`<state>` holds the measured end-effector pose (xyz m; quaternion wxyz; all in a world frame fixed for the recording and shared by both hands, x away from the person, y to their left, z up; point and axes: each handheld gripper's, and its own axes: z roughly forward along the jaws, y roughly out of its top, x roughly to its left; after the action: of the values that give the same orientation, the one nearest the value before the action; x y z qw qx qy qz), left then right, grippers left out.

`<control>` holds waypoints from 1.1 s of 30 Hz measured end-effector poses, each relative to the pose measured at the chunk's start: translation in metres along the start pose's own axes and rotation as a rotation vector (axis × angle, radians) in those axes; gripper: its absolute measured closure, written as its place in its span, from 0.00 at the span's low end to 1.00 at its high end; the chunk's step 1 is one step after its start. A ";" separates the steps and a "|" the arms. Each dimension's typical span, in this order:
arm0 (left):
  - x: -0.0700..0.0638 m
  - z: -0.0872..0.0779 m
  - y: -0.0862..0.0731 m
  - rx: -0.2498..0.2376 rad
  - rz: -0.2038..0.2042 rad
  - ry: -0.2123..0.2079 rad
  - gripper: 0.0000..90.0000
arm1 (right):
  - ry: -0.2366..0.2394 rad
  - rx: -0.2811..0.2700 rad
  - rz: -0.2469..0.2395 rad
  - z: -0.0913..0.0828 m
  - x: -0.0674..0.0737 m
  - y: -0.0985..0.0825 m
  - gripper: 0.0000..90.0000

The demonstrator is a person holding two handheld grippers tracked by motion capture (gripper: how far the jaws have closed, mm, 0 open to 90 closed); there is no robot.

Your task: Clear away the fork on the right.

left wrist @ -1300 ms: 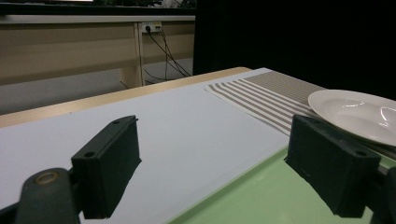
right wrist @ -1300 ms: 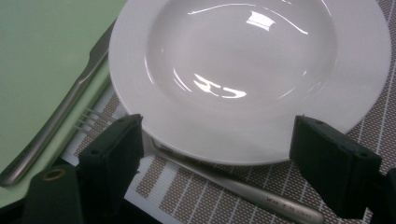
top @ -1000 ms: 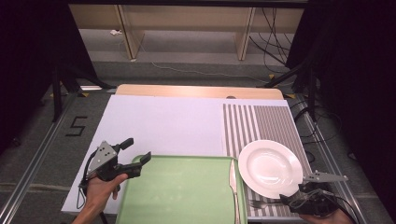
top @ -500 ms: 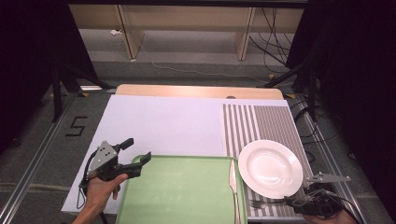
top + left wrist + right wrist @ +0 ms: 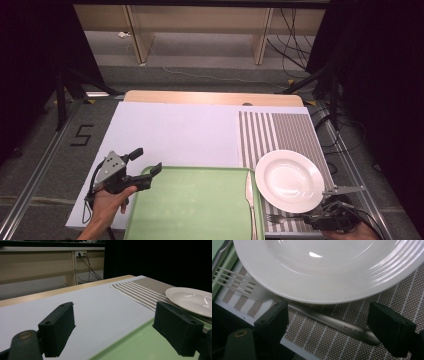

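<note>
A white plate [image 5: 289, 180] rests on a striped placemat [image 5: 280, 132] at the right. A fork [image 5: 280, 218] lies along the plate's near rim, tines pointing left. My right gripper [image 5: 314, 220] is open at the fork's handle end. In the right gripper view the handle [image 5: 332, 323] runs between the two spread jaws [image 5: 329, 315], part of it under the plate [image 5: 324, 265]. My left gripper [image 5: 145, 162] stands open at the far left corner of the green tray [image 5: 195, 200], holding nothing. One jaw hangs over the tray [image 5: 140, 345], the other over the white sheet.
A knife [image 5: 250, 192] lies along the tray's right edge, beside the plate. The white sheet [image 5: 175, 132] covers the table's left and middle. The table's near edge runs just below the fork. The plate [image 5: 192, 298] appears at the right of the left gripper view.
My right gripper has shifted slightly toward the near edge beside the fork. The left gripper, tray and plate have not moved.
</note>
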<state>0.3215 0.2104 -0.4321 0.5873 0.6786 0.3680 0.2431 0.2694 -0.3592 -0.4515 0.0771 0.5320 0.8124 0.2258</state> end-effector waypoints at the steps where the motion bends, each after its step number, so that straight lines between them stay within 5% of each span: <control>1: 0.000 0.000 0.000 0.000 0.000 0.000 0.18 | 0.001 -0.006 0.001 0.002 0.000 0.000 0.21; 13: 0.000 0.000 0.000 0.001 -0.001 0.001 0.18 | 0.019 0.079 0.018 0.010 0.008 0.002 0.22; 14: 0.000 0.000 0.000 0.000 -0.002 0.001 0.18 | 0.014 0.082 0.011 0.010 0.008 0.002 0.23; 15: 0.000 0.000 0.000 0.000 -0.001 0.001 0.18 | 0.013 0.073 -0.046 0.011 0.005 0.002 0.23; 16: 0.000 0.000 0.000 0.000 -0.001 0.001 0.18 | 0.014 0.101 -0.010 0.009 0.010 0.002 0.23; 20: 0.000 0.000 0.000 0.001 -0.001 0.000 0.18 | -0.001 0.146 -0.036 0.007 0.017 0.002 0.29; 26: 0.000 0.000 0.000 0.001 0.001 0.000 0.18 | -0.036 0.179 -0.169 0.008 0.026 0.003 0.42; 28: 0.000 0.000 0.000 0.001 0.000 0.001 0.18 | -0.052 0.198 -0.140 0.007 0.030 0.003 0.47; 29: 0.000 0.001 -0.001 -0.003 0.000 -0.005 0.18 | -0.061 0.183 -0.168 0.008 0.027 0.004 0.49; 30: 0.000 0.001 -0.001 0.004 0.002 0.001 0.18 | -0.064 0.207 -0.128 0.007 0.030 0.004 0.50; 33: 0.000 0.001 -0.001 0.002 0.002 0.000 0.18 | -0.084 0.206 -0.160 0.008 0.030 0.005 0.53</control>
<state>0.3217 0.2098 -0.4327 0.5862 0.6796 0.3678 0.2433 0.2639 -0.3282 -0.4524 0.0736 0.4796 0.8672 0.1118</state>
